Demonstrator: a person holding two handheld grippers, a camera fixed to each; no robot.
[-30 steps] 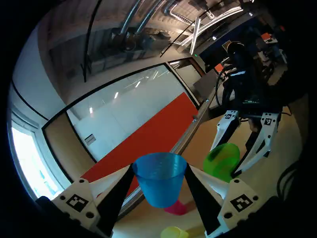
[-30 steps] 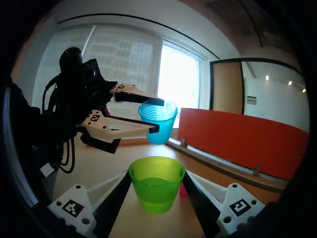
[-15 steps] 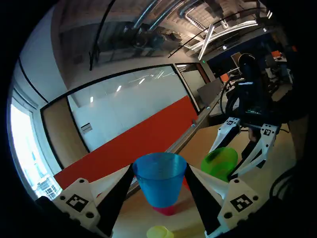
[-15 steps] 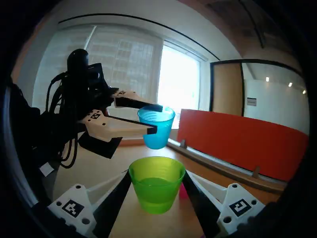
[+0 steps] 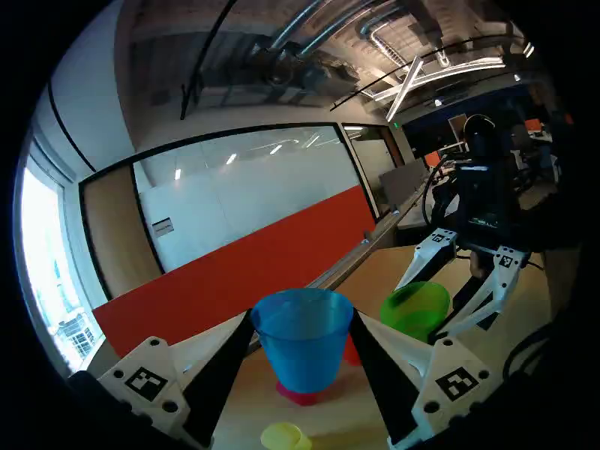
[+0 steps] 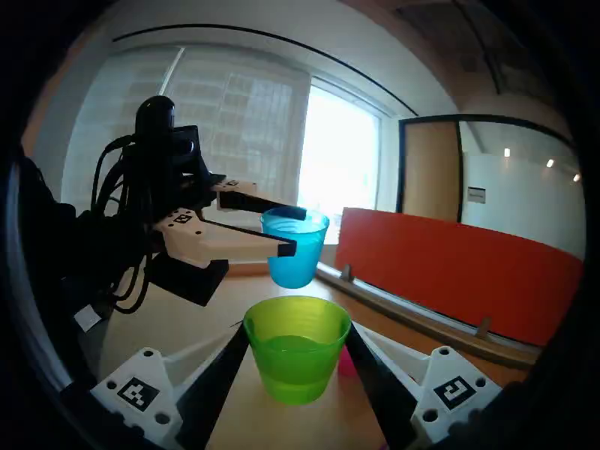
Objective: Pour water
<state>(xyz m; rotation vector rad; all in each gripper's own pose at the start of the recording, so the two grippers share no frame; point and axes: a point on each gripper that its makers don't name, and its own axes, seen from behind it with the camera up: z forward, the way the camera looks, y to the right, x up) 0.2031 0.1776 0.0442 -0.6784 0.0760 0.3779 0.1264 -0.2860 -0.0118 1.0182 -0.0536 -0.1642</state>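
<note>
Gripping the blue cup (image 5: 302, 337), the left gripper (image 5: 300, 316) has both black fingers pressed against the cup's sides. The cup stands with its mouth up and its long axis close to vertical. Whether it holds any liquid cannot be told through its tinted wall.

The right gripper (image 6: 298, 330) is likewise clamped on the green cup (image 6: 298, 349), one finger on each flank. This cup is upright, rim on top and narrower base below. A level green-tinted liquid fills roughly its lower half.

In the right gripper view, the blue cup (image 6: 294, 247) hangs above the green cup and a little beyond it, with clear space between them. The left gripper (image 6: 298, 231) reaches it from the left, and dark cables trail behind that gripper.

In the left gripper view, the green cup (image 5: 416, 307) sits beyond and to the right of the blue one, pinched by the right gripper (image 5: 425, 309).

Below the green cup lies a wooden table (image 6: 187, 315). A pink cup (image 5: 300, 391) and a yellow cup (image 5: 283, 436) stand on it left of the green cup. A red panel (image 6: 465, 270) runs along the table's far edge behind the green cup.
</note>
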